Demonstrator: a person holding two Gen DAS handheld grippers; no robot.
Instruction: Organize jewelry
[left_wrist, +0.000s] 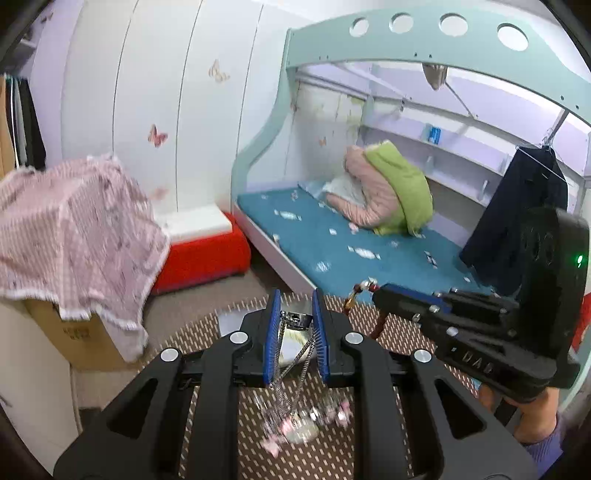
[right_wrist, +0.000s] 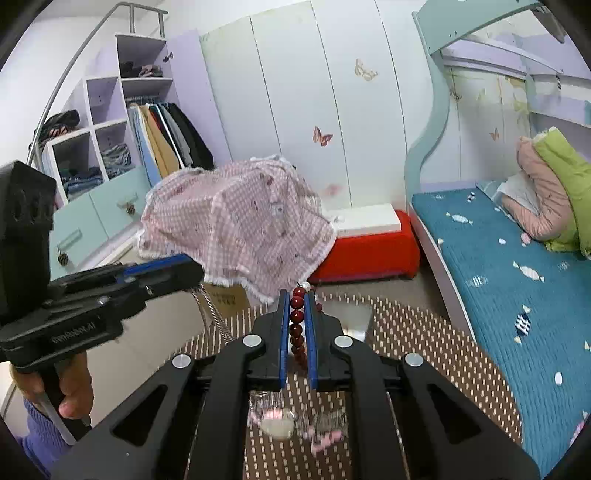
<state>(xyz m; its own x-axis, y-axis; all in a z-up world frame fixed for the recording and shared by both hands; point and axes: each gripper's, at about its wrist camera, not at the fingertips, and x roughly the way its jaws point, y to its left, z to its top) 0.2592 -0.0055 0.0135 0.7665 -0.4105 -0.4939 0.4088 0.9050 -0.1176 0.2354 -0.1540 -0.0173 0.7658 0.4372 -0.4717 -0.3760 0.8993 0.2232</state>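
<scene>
In the left wrist view my left gripper (left_wrist: 295, 300) is shut on a silver chain necklace (left_wrist: 295, 320), whose loops hang down between the blue pads. More jewelry (left_wrist: 295, 424), pink and white and blurred, lies below on the round table with a brown patterned mat (left_wrist: 369, 325). My right gripper (left_wrist: 376, 293) comes in from the right, carrying dark red beads (left_wrist: 355, 293). In the right wrist view the right gripper (right_wrist: 296, 297) is shut on the red bead string (right_wrist: 296, 321), which stands up between its pads. The left gripper (right_wrist: 197, 271) is at the left with the silver chain (right_wrist: 214, 314) dangling from it.
A shiny reflective piece (right_wrist: 354, 314) lies at the table's far edge. Beyond stand a pink checked cloth (right_wrist: 240, 221) over a cardboard box, a red and white box (right_wrist: 369, 243), a bunk bed with blue cover (right_wrist: 517, 277) and an open wardrobe (right_wrist: 162, 136). A person's hand (right_wrist: 74, 387) grips the left handle.
</scene>
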